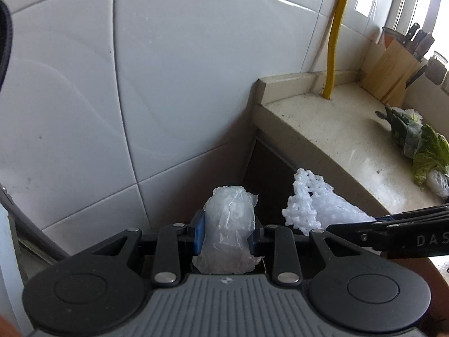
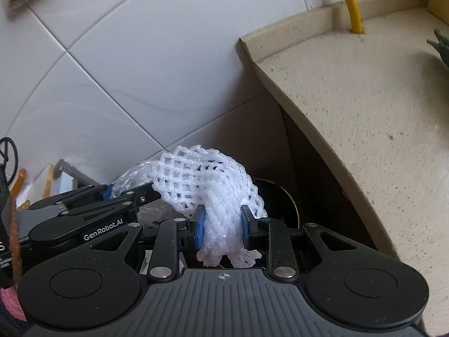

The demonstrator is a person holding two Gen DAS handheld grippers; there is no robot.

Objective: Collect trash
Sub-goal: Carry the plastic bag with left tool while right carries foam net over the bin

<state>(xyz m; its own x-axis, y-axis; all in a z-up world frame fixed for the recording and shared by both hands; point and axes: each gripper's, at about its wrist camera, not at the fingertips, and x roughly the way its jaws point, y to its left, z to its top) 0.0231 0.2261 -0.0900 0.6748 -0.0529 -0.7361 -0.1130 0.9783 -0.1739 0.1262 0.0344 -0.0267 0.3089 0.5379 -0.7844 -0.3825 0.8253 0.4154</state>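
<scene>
White glazed wall tiles (image 1: pixel 168 84) and the end of a speckled beige counter (image 1: pixel 336 140) framed a dark gap, where both grippers hung side by side off the counter's edge, probably so that what they carried could drop into a round dark opening (image 2: pixel 276 196) partly seen below, likely a bin. Closed on a crumpled clear plastic wrap (image 1: pixel 228 224), the left gripper (image 1: pixel 228 234) had it bulging above and below the blue pads; the right gripper (image 2: pixel 221 224) was clamped on a white foam fruit net (image 2: pixel 202 177), bunched at its waist. Wrapped leafy greens (image 1: pixel 426 151) lay on the counter, near a knife block (image 1: pixel 393 67).
</scene>
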